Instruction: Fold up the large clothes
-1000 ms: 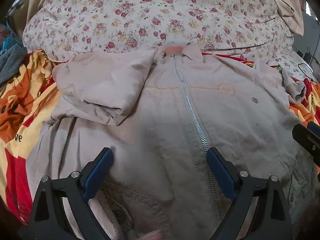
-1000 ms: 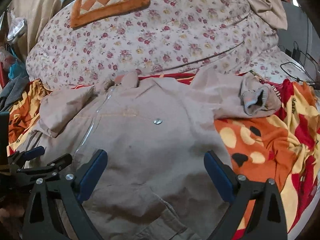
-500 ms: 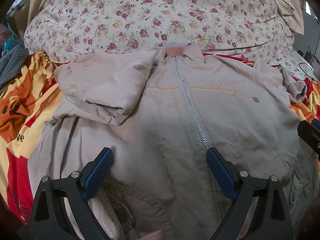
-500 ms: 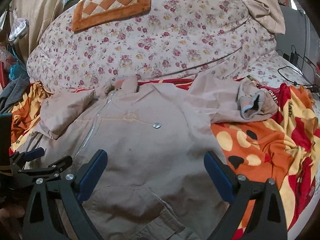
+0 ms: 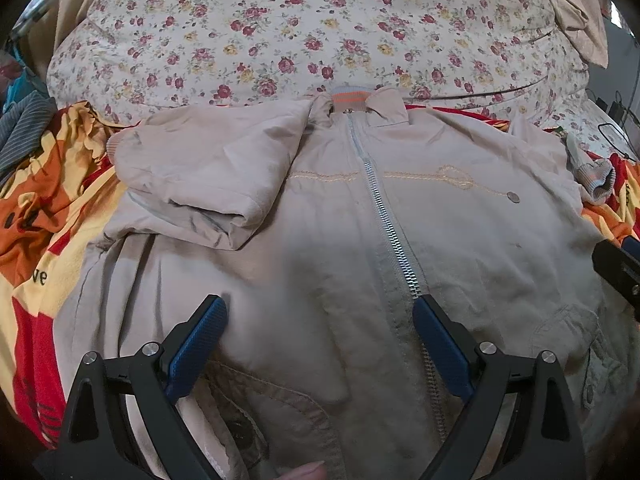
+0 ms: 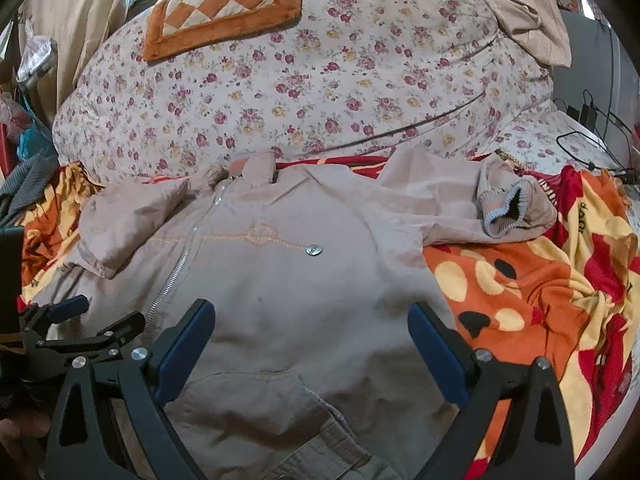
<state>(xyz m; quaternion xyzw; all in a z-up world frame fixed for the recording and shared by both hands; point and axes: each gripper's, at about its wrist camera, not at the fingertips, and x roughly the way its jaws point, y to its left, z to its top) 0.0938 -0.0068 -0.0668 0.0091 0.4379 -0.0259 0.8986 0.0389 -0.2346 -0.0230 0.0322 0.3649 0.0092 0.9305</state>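
Jaws of left gripper [image 5: 320, 320] and right gripper [image 6: 311, 324] gape wide, gripping nothing, above the jacket [image 5: 460, 240] hem.

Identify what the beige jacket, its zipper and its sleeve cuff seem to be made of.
Jacket: matte woven cloth, probably cotton, creasing softly.
Zipper: silvery teeth with a metallic glint, likely metal.
Sleeve cuff: ribbed knit, apparently stretchy, with visible ridges.

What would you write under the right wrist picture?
Open right gripper hovers over a beige jacket on the bed.
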